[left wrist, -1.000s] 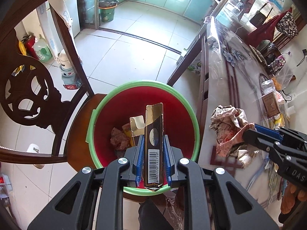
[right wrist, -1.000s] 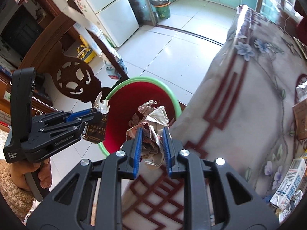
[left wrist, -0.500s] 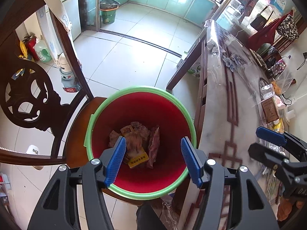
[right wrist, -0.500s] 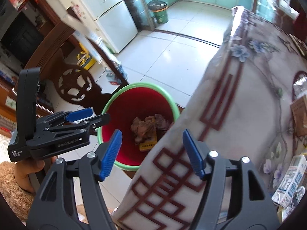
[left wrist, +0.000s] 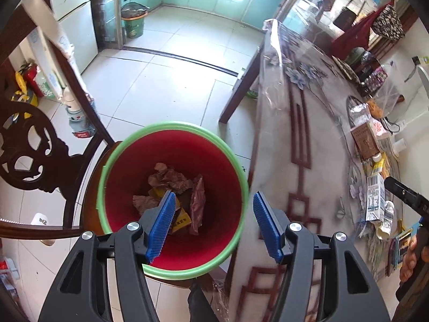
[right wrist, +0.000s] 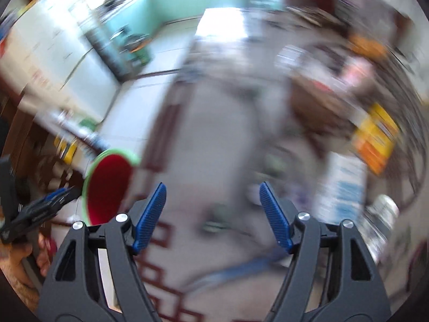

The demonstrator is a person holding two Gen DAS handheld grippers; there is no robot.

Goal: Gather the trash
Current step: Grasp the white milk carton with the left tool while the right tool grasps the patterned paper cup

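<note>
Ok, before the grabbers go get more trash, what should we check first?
1. Left gripper empty, jaws apart: ok.
2. Right gripper empty, jaws apart: ok.
3. Red bin upright, with room above the crumpled paper: ok.
4. More trash waiting on the table, such as the milk carton lying near its edge: ok.
5. Clear sight of the next piece in the right wrist view: not ok, picture blurred.
</note>
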